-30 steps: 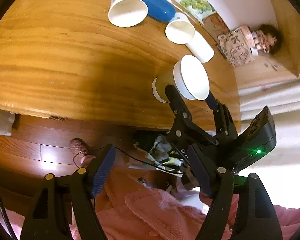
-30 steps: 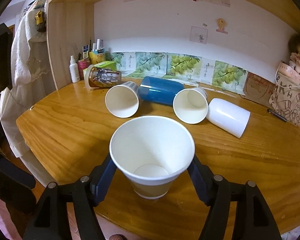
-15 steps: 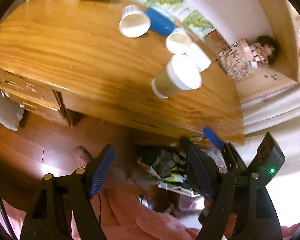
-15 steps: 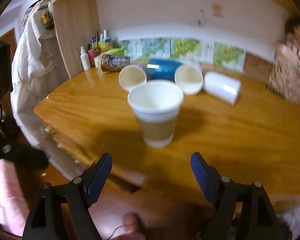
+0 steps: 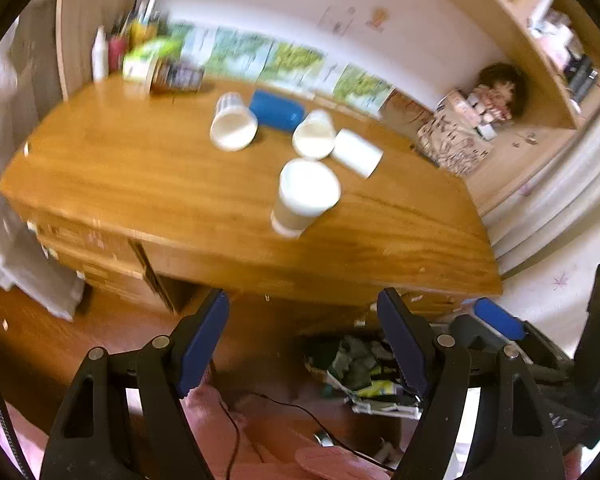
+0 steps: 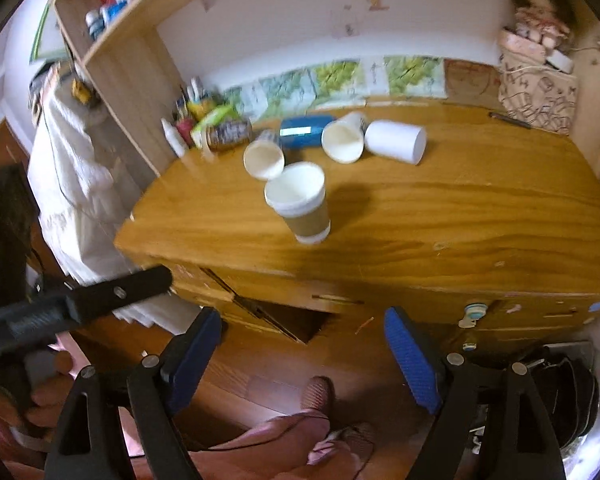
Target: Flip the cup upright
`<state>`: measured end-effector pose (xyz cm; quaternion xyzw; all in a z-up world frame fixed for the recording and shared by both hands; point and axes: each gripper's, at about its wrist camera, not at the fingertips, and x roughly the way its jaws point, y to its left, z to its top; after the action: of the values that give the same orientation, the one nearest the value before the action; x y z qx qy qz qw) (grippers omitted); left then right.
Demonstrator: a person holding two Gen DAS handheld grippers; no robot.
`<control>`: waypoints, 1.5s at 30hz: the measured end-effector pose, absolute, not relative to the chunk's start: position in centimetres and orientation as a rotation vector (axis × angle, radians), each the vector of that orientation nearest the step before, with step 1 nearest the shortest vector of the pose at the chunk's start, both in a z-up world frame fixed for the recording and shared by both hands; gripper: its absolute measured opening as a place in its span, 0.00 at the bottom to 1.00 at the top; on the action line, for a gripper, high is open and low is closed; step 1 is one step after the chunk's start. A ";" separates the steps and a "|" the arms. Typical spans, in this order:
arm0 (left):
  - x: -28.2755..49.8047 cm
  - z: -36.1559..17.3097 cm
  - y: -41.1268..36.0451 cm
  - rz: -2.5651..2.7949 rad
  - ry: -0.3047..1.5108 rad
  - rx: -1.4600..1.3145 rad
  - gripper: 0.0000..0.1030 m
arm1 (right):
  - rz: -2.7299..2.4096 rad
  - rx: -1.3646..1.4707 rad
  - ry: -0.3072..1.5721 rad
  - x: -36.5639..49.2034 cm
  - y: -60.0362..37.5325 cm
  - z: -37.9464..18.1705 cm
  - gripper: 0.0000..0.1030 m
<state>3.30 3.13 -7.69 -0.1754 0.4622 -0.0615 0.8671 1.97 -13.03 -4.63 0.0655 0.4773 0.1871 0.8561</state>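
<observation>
A white paper cup with a brown sleeve (image 5: pixel 305 197) stands upright near the front edge of the wooden desk (image 5: pixel 140 184); it also shows in the right wrist view (image 6: pixel 300 202). My left gripper (image 5: pixel 304 338) is open and empty, well back from the desk over the floor. My right gripper (image 6: pixel 304 354) is open and empty, also pulled back below the desk edge. Behind the cup several cups lie on their sides: a patterned one (image 5: pixel 233 126), a blue one (image 5: pixel 277 110), a white one (image 5: pixel 314 140) and another white one (image 5: pixel 357 153).
Bottles and a tin (image 6: pixel 226 134) stand at the desk's back left by a wooden shelf side. A patterned bag with a doll (image 6: pixel 538 84) sits at the back right. Desk drawers, wooden floor, a clutter pile (image 5: pixel 364 372) and pink cloth lie below.
My right gripper let go of the sleeved cup, which now stands alone on the desk. Both grippers have drawn back and away from the desk.
</observation>
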 end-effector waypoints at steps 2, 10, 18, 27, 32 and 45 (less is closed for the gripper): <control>3.1 -6.0 2.6 -0.126 0.912 -0.336 0.77 | 0.378 0.154 0.975 1.7 -13.8 -3.0 0.83; 1.8 -1.2 0.7 -0.080 0.718 -0.260 0.78 | 0.313 0.203 0.830 0.0 -16.2 2.7 0.84; -1.5 1.2 -0.7 0.049 0.544 -0.149 0.85 | 0.221 0.222 0.672 -2.1 -18.0 5.2 0.86; -4.2 3.1 -2.0 0.074 0.363 -0.084 0.99 | 0.156 0.227 0.503 -5.3 -19.2 6.7 0.90; -4.9 3.6 -2.7 0.055 0.309 -0.038 0.99 | 0.128 0.230 0.474 -5.8 -19.4 6.9 1.00; -4.3 3.4 -1.6 0.076 0.318 -0.035 1.00 | 0.101 0.202 0.452 -6.0 -18.2 7.1 1.00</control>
<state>-4.27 -1.62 3.36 -0.0175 0.1584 0.0380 0.9865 -6.00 -18.24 7.06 0.1002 0.2238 0.0502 0.9682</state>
